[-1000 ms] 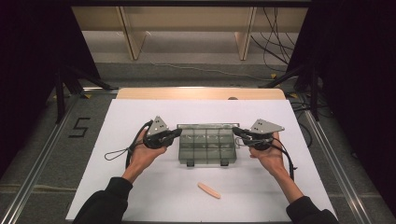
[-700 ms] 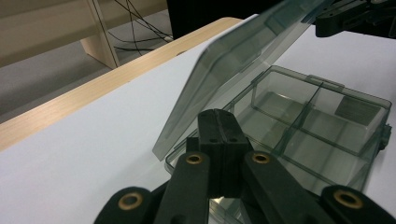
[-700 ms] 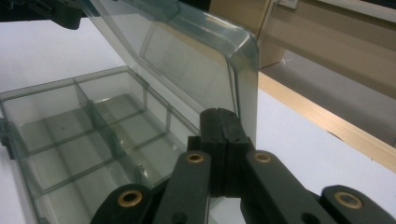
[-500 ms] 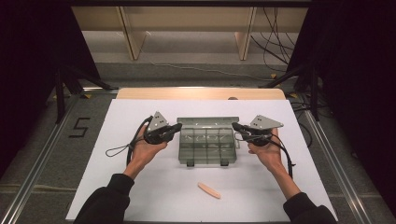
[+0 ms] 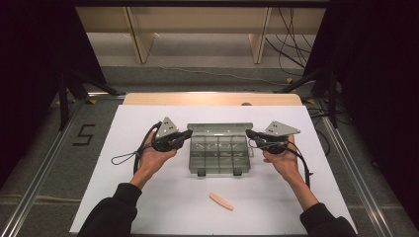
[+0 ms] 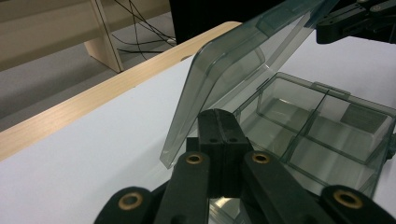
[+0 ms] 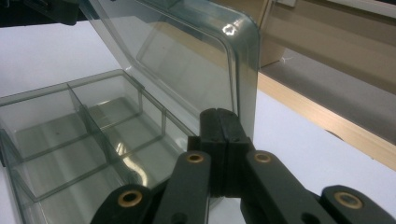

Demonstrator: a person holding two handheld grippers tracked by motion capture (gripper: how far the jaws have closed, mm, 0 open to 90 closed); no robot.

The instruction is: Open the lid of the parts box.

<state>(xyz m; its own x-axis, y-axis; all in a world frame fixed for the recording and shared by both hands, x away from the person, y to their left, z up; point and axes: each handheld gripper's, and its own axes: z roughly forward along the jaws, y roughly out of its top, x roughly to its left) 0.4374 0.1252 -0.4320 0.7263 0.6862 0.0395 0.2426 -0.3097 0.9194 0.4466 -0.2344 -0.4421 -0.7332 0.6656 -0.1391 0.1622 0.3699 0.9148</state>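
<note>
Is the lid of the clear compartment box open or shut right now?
Open. The lid stands raised at an angle above the box, hinged at the far edge, with the empty compartments exposed below. Both grippers sit at its side edges.

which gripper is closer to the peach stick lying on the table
Left, narrowly. The left gripper sits up-left of the peach stick by the box; the right gripper sits up-right, slightly farther.

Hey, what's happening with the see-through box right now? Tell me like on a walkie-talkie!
Left gripper and right gripper: jaws shut, one at each side of the lid. Clear box: lid raised, compartments look empty. Peach-coloured stick lies nearer the person, not in the way.
</note>
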